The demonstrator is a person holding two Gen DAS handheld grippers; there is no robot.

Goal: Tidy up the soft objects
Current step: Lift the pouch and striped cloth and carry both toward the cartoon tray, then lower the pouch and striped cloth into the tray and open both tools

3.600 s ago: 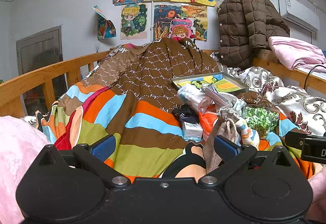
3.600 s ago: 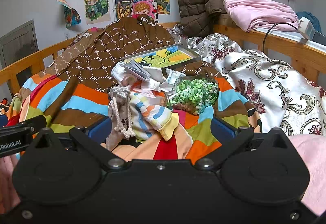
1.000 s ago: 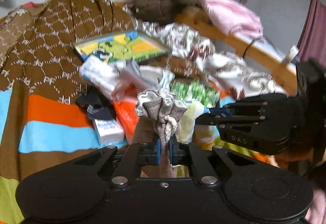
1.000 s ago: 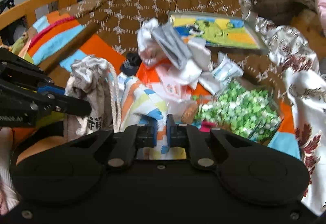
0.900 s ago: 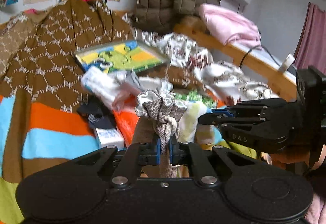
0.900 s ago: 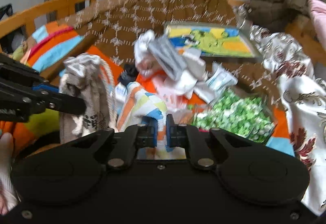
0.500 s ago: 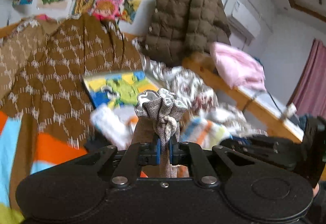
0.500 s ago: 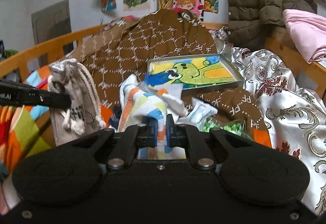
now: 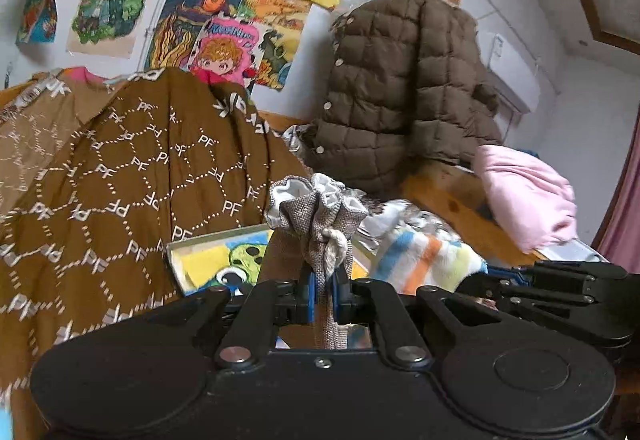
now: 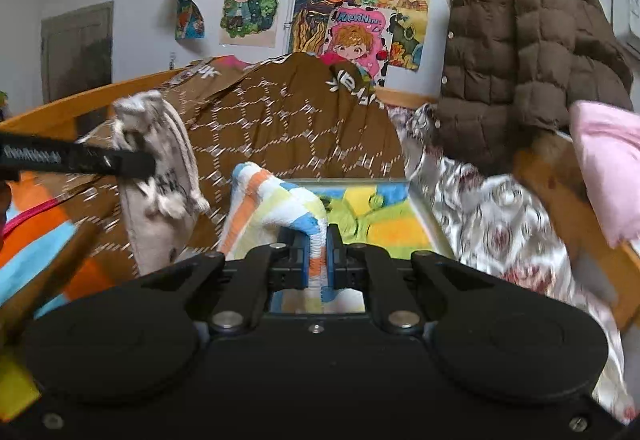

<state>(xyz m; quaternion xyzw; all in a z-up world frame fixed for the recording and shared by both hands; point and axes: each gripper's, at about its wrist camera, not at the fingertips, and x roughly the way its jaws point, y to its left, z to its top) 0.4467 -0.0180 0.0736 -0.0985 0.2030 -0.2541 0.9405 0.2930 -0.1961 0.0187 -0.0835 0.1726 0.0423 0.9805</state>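
Jaws of the left gripper (image 9: 323, 294) are clamped on the gathered neck of a grey drawstring pouch (image 9: 316, 216), which stands up at 12 o'clock from them. Jaws of the right gripper (image 10: 318, 260) pinch a striped sock (image 10: 276, 200), draped toward 11 o'clock. Both items appear light, limp and non-fragile; grip at the bunched cord or cuff, where the fabric is thickest. Beyond lie a picture tray (image 10: 424, 212) and a brown quilt (image 10: 288, 128).
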